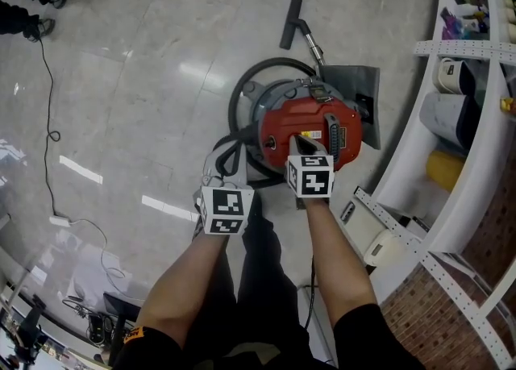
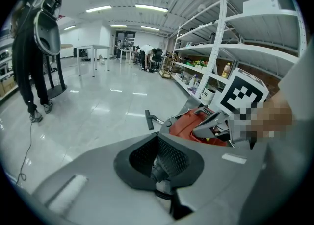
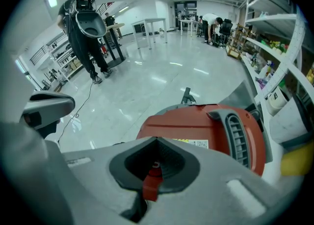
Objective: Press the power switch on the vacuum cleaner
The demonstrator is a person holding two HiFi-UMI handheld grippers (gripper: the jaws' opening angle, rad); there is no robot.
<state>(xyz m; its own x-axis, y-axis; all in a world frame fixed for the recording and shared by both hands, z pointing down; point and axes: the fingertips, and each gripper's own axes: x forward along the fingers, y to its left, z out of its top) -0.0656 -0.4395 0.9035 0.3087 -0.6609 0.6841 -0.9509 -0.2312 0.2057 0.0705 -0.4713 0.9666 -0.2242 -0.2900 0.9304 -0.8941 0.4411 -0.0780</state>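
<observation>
Right gripper (image 1: 301, 143), jaws pressed together, tips over the red vacuum cleaner (image 1: 284, 122); left gripper (image 1: 222, 160) likewise closed, hose (image 1: 240, 159) beneath its jaws; white shelving (image 1: 427, 259) right of both.

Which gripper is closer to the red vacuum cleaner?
The right one. The right gripper is over the near edge of the vacuum cleaner, above its red top. The left gripper is off to its left, beside the black hose.

The vacuum cleaner (image 1: 310, 128) has a smooth red plastic top. The floor (image 1: 137, 70) under it is glossy pale tile, the shelf (image 1: 468, 50) beside it white metal.
</observation>
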